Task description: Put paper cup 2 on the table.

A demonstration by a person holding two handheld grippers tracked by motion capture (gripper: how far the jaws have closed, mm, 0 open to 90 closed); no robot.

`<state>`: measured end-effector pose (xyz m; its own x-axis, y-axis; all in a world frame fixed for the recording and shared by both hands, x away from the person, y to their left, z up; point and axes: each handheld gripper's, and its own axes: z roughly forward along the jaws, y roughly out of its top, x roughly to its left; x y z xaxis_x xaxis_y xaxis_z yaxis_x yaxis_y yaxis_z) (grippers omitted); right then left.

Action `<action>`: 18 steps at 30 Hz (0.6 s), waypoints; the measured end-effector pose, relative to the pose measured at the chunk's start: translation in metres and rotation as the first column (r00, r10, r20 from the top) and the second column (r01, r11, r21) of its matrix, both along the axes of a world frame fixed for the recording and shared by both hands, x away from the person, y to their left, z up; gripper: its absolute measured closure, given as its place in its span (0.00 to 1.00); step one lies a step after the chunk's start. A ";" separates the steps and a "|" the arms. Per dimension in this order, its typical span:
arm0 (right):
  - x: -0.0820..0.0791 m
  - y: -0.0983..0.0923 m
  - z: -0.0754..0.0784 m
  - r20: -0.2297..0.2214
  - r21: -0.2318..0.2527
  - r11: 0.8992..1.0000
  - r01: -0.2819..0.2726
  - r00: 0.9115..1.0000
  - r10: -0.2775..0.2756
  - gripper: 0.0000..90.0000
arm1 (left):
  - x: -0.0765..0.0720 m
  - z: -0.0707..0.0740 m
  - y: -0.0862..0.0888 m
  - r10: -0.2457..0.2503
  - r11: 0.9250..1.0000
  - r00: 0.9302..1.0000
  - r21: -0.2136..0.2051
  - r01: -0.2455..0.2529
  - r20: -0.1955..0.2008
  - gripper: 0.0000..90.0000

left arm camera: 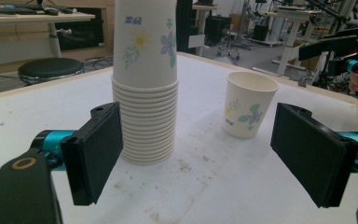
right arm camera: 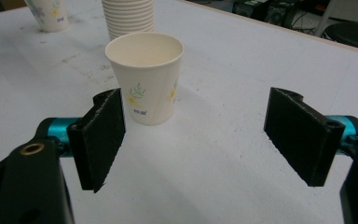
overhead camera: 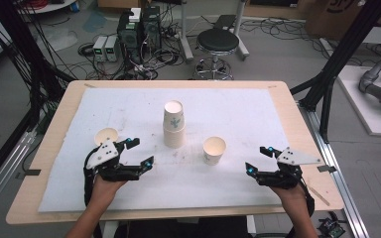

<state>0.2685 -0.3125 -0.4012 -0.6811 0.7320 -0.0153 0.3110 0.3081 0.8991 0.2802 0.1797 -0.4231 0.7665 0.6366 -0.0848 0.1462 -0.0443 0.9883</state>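
Your left claw (overhead camera: 140,152) and right claw (overhead camera: 257,159) both gape wide, empty, flanking the cup stack (overhead camera: 173,124) and single cup (overhead camera: 214,150).

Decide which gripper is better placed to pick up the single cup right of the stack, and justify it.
Right. The right gripper is open, fingers pointing at the single cup; the left gripper sits farther off, facing the stack.

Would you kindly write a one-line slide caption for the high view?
Two open hand-held grippers, left gripper and right gripper, flank a cup stack and two single cups on a white mat.
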 end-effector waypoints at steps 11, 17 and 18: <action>-0.008 0.004 0.004 0.023 -0.012 1.000 0.001 1.000 -0.001 0.23 | -0.011 -0.001 0.018 0.047 0.999 0.999 -0.016 -0.047 0.022 0.19; -0.008 0.007 0.006 0.041 -0.015 1.000 -0.001 0.999 0.002 0.23 | -0.013 0.000 0.021 0.057 0.998 0.998 -0.019 -0.056 0.029 0.19; -0.008 0.008 0.006 0.038 -0.015 1.000 -0.002 0.999 0.003 0.23 | -0.013 0.000 0.020 0.058 0.998 0.998 -0.018 -0.057 0.029 0.20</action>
<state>0.2608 -0.3048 -0.3951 -0.6818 0.7297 -0.0521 0.2761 0.3226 0.9054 0.2677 0.2002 -0.4232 0.7309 0.6785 -0.0739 0.1183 -0.0193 0.9928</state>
